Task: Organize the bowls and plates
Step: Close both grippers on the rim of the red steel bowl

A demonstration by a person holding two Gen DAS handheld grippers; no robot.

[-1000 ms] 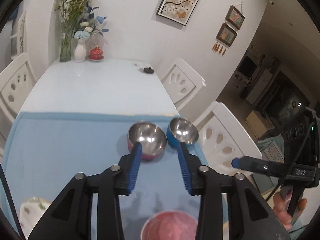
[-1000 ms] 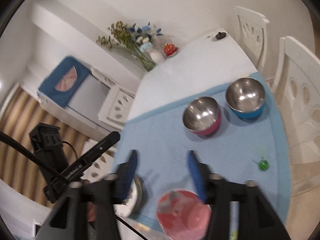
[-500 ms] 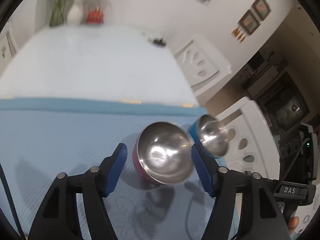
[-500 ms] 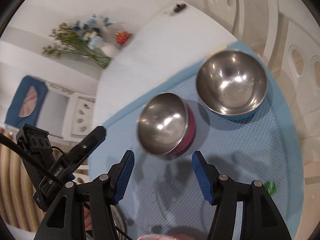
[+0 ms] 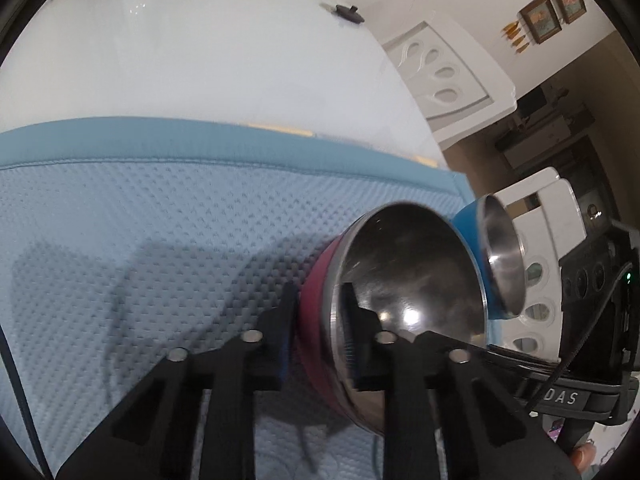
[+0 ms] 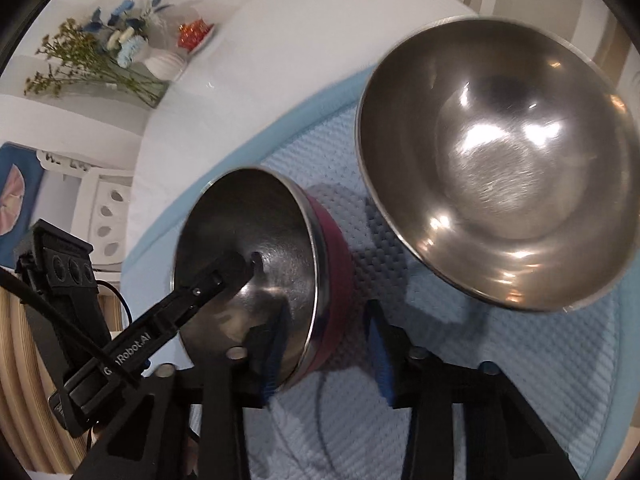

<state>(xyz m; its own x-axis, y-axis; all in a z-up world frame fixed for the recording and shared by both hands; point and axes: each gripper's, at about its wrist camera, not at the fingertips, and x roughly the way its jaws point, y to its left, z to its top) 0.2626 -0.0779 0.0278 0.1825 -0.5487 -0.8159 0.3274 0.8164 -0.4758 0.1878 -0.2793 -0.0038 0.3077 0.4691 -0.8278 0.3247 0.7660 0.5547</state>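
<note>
A steel bowl with a magenta outside (image 5: 404, 296) sits on the blue mat (image 5: 140, 232), with a blue-sided steel bowl (image 5: 500, 256) just to its right. My left gripper (image 5: 320, 336) straddles the magenta bowl's left rim, one finger outside and one inside, closed on the wall. In the right wrist view my right gripper (image 6: 324, 340) also straddles the magenta bowl (image 6: 256, 264) at its right rim, with a gap on the outer side. The blue-sided bowl (image 6: 500, 160) lies ahead of it to the right. The left gripper's finger (image 6: 224, 276) reaches inside the magenta bowl.
The white table (image 5: 200, 52) stretches beyond the mat. Vases with flowers (image 6: 120, 56) and a small red dish (image 6: 196, 30) stand at its far end. A small dark object (image 5: 348, 12) lies near the far right edge. White chairs (image 5: 444, 80) stand along the right side.
Both grippers have moved forward and down to the magenta bowl. The left gripper has narrowed onto its left rim; the right gripper now sits over its right rim.
</note>
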